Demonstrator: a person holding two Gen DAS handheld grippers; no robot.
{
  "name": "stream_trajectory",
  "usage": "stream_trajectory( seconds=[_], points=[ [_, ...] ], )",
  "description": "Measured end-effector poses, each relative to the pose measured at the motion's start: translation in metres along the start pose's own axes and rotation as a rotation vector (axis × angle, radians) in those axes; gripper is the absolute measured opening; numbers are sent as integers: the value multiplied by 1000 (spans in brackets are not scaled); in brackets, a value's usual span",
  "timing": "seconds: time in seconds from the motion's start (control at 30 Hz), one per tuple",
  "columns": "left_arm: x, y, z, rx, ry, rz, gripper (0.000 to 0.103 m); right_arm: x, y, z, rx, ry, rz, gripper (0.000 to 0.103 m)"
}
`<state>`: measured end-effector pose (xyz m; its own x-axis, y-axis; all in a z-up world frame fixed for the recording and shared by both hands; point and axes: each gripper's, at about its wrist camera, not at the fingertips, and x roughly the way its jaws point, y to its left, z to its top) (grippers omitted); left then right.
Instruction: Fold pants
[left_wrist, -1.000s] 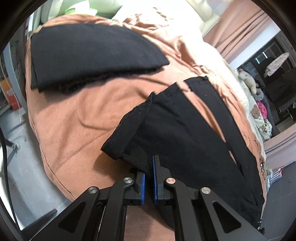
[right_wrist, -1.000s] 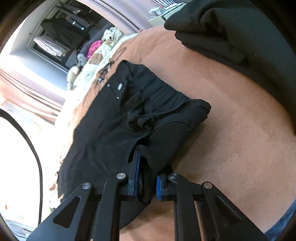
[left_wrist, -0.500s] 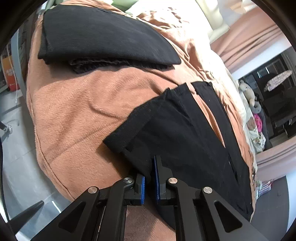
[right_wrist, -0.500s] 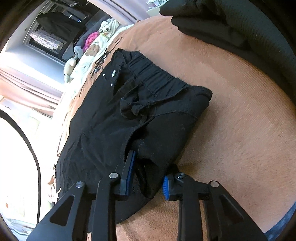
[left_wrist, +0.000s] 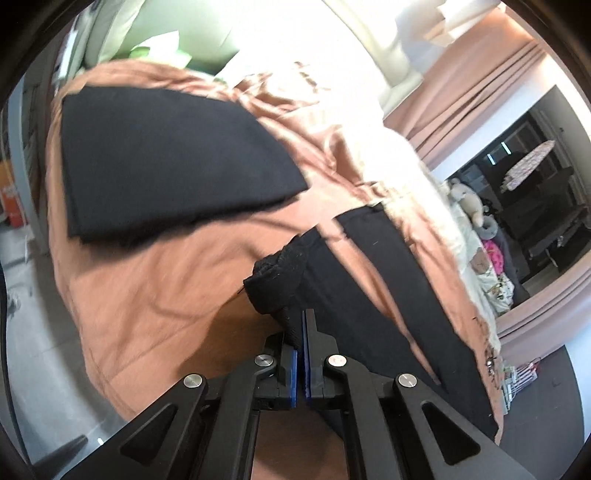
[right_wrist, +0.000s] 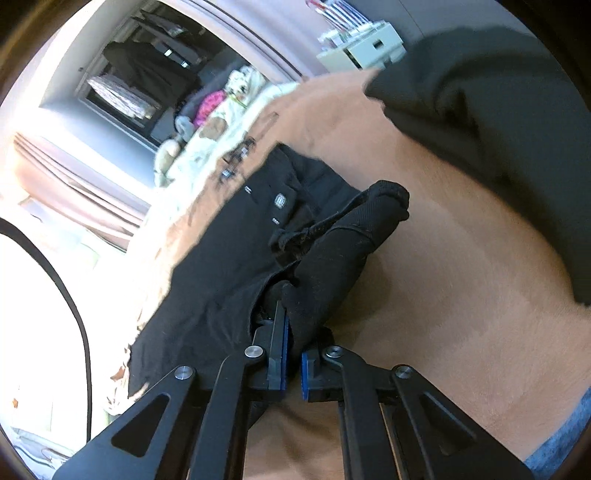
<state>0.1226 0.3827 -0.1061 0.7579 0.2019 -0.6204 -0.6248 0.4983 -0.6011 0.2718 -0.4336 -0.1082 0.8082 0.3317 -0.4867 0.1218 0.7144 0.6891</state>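
Black pants (left_wrist: 373, 295) lie on a bed with a brown blanket (left_wrist: 155, 288). My left gripper (left_wrist: 300, 325) is shut on the hem end of a pant leg and holds it lifted off the blanket, the cuff bunched above the fingers. In the right wrist view the waist end of the pants (right_wrist: 236, 258) shows, with a pocket and small labels. My right gripper (right_wrist: 291, 332) is shut on a bunched fold of the pants near the waistband and lifts it.
A stack of folded black clothes (left_wrist: 166, 166) lies on the blanket to the far left, and shows in the right wrist view (right_wrist: 498, 122) at upper right. Stuffed toys (left_wrist: 476, 210) and a light quilt lie beyond. The bed edge and floor (left_wrist: 33, 332) are at left.
My right gripper opened half a second ago and has shut again on the fabric. Both grippers have lifted their ends of the pants; the left cuff has bunched up.
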Motion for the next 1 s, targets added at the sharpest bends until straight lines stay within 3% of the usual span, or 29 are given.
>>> stream_trajectory(
  seconds=[0.4, 1.0],
  points=[
    [-5, -71, 60, 113, -74, -71, 1, -26, 40, 22, -52, -74, 90, 1],
    [53, -151, 119, 184, -81, -103, 2, 16, 75, 52, -115, -109, 69, 1]
  ],
)
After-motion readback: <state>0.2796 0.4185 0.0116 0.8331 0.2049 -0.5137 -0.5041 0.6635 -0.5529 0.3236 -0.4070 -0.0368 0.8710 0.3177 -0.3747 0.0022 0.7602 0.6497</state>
